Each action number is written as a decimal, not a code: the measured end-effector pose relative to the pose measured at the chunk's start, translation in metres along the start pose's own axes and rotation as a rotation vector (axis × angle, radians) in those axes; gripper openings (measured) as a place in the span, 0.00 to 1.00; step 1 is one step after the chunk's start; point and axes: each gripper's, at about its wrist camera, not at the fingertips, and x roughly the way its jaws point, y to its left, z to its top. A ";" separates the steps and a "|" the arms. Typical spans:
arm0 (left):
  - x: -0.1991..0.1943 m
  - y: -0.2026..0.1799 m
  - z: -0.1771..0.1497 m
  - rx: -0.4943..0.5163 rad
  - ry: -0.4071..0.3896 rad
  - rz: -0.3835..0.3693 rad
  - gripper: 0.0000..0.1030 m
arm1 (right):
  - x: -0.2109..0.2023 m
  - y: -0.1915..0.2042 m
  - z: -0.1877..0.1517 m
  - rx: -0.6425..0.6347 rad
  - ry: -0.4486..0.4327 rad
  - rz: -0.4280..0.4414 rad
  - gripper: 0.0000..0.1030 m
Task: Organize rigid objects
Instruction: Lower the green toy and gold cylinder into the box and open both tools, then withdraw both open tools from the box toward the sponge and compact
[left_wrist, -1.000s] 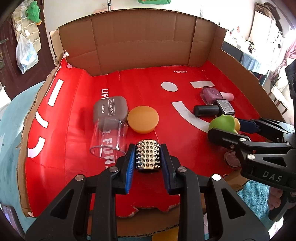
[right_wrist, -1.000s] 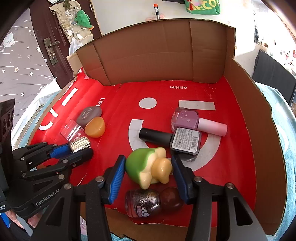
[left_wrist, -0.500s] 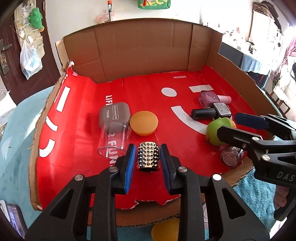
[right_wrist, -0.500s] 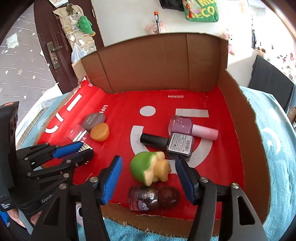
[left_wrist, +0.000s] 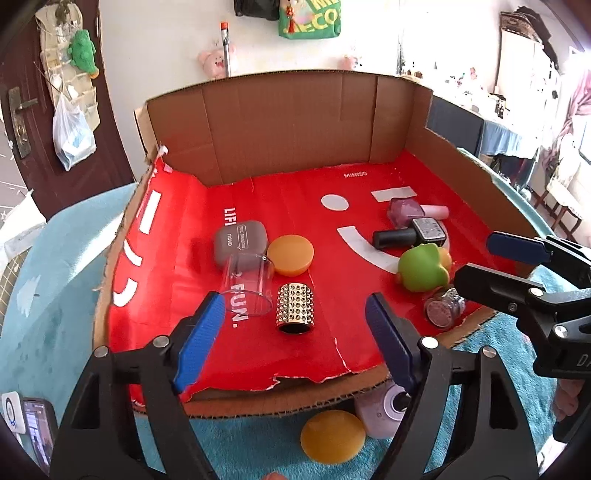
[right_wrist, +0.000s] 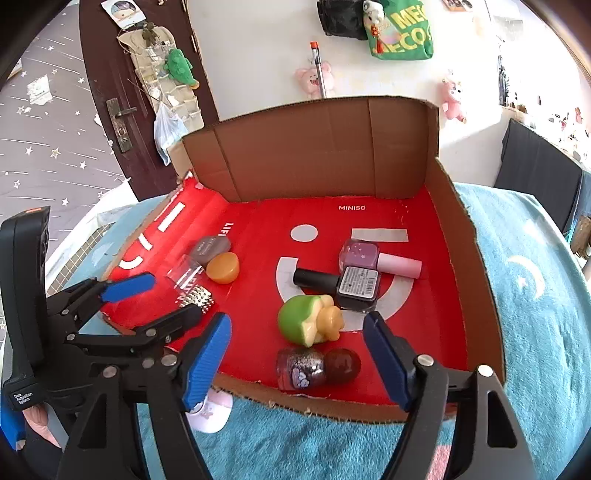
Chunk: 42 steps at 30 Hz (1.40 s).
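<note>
I have the left tongs (left_wrist: 293, 341) spread wide apart and holding nothing, hanging over the near edge of the cardboard box (left_wrist: 288, 122). The studded gold tube (left_wrist: 295, 308) lies on the red floor of the box just beyond the gap between the tips, free of both pads. Touching its left side is a clear plastic cup (left_wrist: 247, 282) lying tipped over, and behind those sit an orange disc (left_wrist: 290, 254) and a grey case (left_wrist: 241, 238), close together. My right tongs (right_wrist: 297, 360) are also wide apart and empty. In the right wrist view a glittery bottle with a dark round cap (right_wrist: 317, 367) lies on its side between the blue pads, near the front edge of the box, touching neither. Just beyond it rests the green and yellow toy (right_wrist: 308, 319), and farther back a black bottle (right_wrist: 341, 284) and a pink bottle (right_wrist: 376, 256) lie side by side. The box sits on a blue fuzzy blanket (right_wrist: 535, 314).
</note>
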 end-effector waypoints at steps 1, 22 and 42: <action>-0.002 -0.001 0.000 0.002 -0.002 0.000 0.76 | -0.002 0.000 -0.001 0.000 -0.003 0.000 0.75; -0.048 0.005 -0.019 -0.049 -0.074 -0.009 1.00 | -0.049 0.021 -0.019 -0.028 -0.092 0.034 1.00; -0.069 0.009 -0.060 -0.084 -0.063 -0.054 1.00 | -0.074 0.033 -0.049 -0.020 -0.115 0.043 1.00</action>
